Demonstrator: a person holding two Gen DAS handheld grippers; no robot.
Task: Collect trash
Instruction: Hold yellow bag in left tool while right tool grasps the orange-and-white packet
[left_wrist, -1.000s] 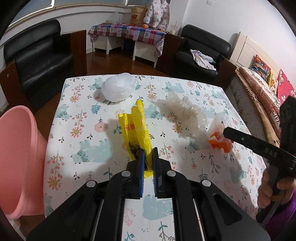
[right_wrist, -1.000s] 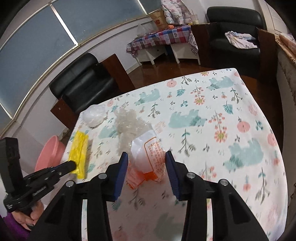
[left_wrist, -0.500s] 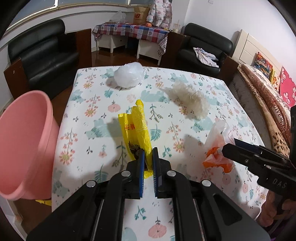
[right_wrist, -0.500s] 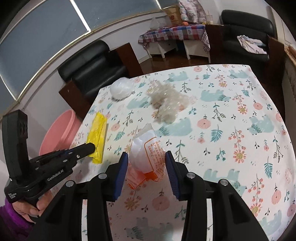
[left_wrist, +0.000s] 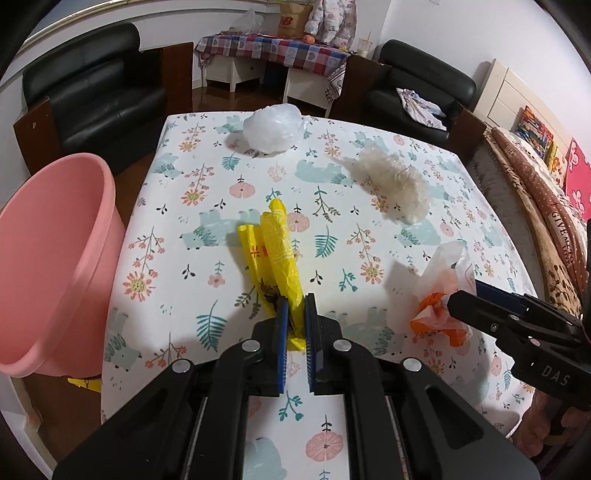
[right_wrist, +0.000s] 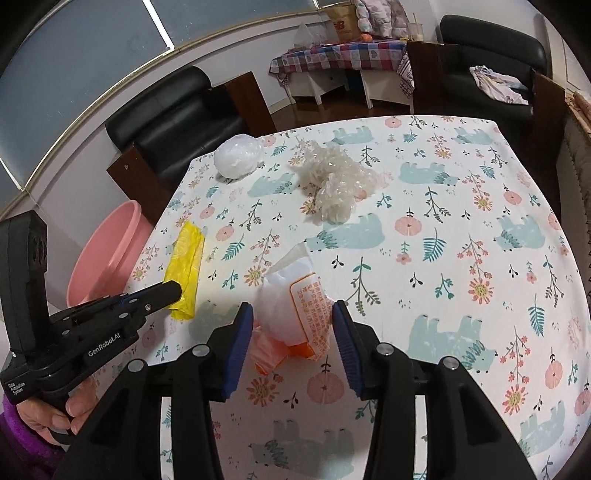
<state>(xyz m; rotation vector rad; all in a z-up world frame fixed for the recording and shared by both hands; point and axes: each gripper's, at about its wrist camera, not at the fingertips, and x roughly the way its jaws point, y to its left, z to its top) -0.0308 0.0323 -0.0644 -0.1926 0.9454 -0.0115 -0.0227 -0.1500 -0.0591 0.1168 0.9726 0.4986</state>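
A folded yellow plastic bag (left_wrist: 275, 243) lies on the flowered tablecloth (left_wrist: 207, 177), and my left gripper (left_wrist: 295, 299) is shut on its near end. In the right wrist view the same bag (right_wrist: 186, 258) sticks out past the left gripper (right_wrist: 173, 290). A white and orange plastic bag (right_wrist: 291, 295) sits between the pads of my right gripper (right_wrist: 290, 310). Its jaws are opening, and a thin gap shows beside the right pad. From the left wrist view that bag (left_wrist: 443, 266) is at the tip of the right gripper (left_wrist: 456, 301).
A pink bin (left_wrist: 55, 240) stands off the table's left edge, also seen as the bin (right_wrist: 107, 251) behind the left gripper. A balled white bag (left_wrist: 273, 123) and crumpled clear plastic (left_wrist: 395, 181) lie farther back. Black armchairs stand beyond the table.
Both grippers have drawn back toward the near, left side of the table, and the pink bin now looms larger. The right jaws stand slightly wider around the white and orange bag.
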